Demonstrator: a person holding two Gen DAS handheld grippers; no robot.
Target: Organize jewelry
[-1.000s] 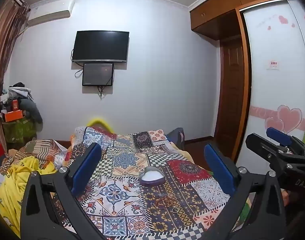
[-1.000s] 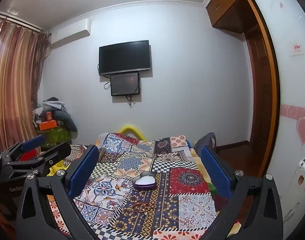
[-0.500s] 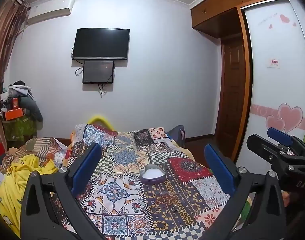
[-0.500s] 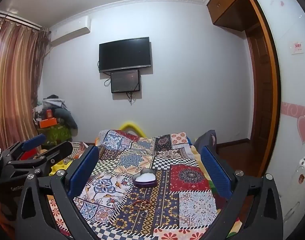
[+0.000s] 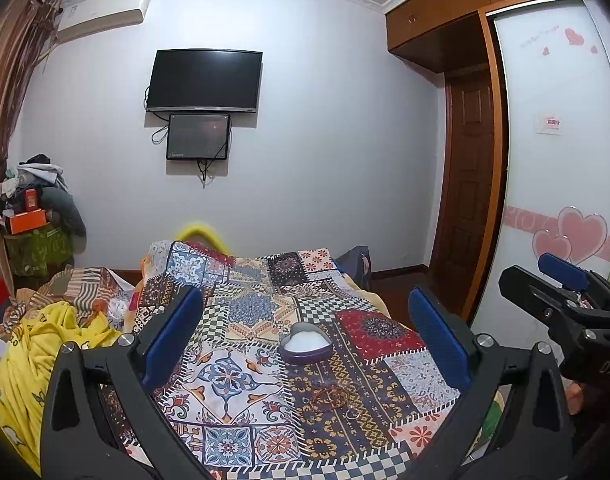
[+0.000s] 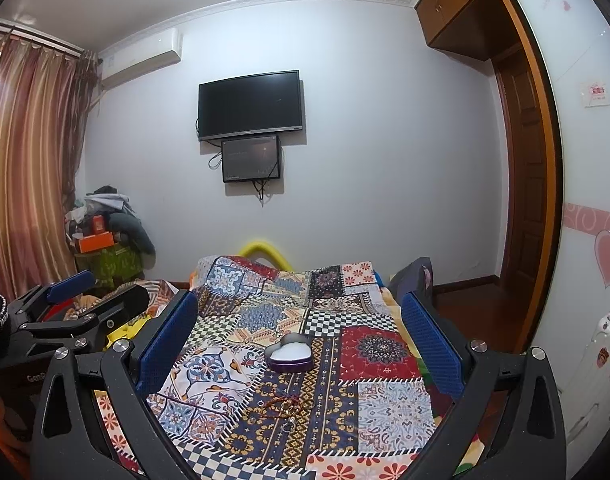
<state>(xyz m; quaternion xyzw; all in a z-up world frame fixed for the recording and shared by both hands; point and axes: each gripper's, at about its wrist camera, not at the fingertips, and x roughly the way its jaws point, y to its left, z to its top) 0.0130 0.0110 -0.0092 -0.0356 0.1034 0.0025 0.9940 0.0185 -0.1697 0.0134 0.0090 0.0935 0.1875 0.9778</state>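
A heart-shaped purple jewelry box (image 5: pixel 305 343) (image 6: pixel 289 352) with a white lining lies open on the patchwork bedspread (image 5: pixel 241 320) (image 6: pixel 377 344). Nearer me on the cloth lie a thin reddish bracelet (image 5: pixel 332 394) (image 6: pixel 281 404) and a small ring (image 5: pixel 353 413) (image 6: pixel 290 425). My left gripper (image 5: pixel 305 340) is held above the bed's near end, open, with nothing between its blue pads. My right gripper (image 6: pixel 299 340) hovers likewise, open and empty. Each gripper also shows at the edge of the other's view: the right gripper (image 5: pixel 561 300) on the right, the left gripper (image 6: pixel 77 312) on the left.
A yellow blanket (image 5: pixel 37 356) and striped bedding are heaped left of the bedspread. A cluttered stand with an orange box (image 6: pixel 99 240) is in the far left corner. Wardrobe doors (image 5: pixel 557 184) run along the right. A wall TV (image 6: pixel 250 105) hangs ahead.
Both grippers have tilted or risen slightly, so the bed and box sit a little lower in both views. Both stay open; the jewelry has not moved.
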